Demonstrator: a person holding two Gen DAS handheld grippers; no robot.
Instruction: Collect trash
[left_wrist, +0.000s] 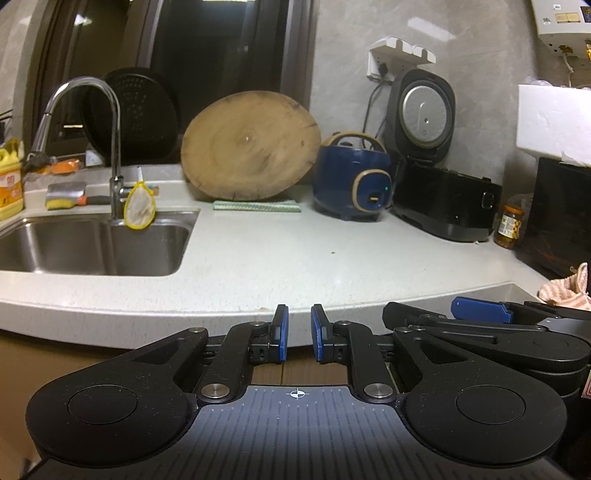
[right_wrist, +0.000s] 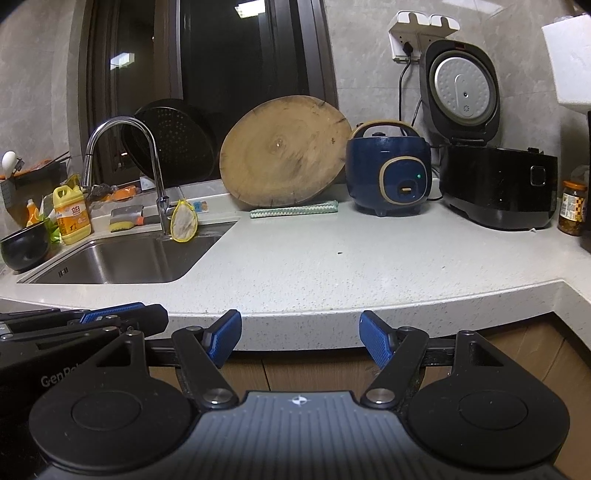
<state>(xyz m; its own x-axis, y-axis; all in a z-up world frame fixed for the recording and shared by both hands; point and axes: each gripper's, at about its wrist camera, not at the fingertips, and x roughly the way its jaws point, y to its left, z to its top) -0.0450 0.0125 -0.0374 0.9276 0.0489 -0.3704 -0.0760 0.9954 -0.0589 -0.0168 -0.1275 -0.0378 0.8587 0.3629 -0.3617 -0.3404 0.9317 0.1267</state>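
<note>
My left gripper (left_wrist: 299, 332) sits level with the front edge of the pale countertop (left_wrist: 295, 258), its blue pads a narrow gap apart with nothing between them. My right gripper (right_wrist: 301, 338) is open wide and empty, also at the counter's front edge (right_wrist: 332, 266). Each gripper shows at the side of the other's view. A small dark speck (right_wrist: 338, 253) lies on the counter; it also shows in the left wrist view (left_wrist: 332, 253). A yellow-rimmed mesh strainer bag (right_wrist: 183, 221) hangs by the faucet. No other trash is plain to see.
A steel sink (right_wrist: 122, 262) with faucet (right_wrist: 155, 177) is at left, with a yellow detergent bottle (right_wrist: 72, 216) and black bowl (right_wrist: 24, 245). At the back stand a round wooden board (right_wrist: 284, 151), blue rice cooker (right_wrist: 389, 173), open black cooker (right_wrist: 495, 184) and a jar (right_wrist: 571, 206).
</note>
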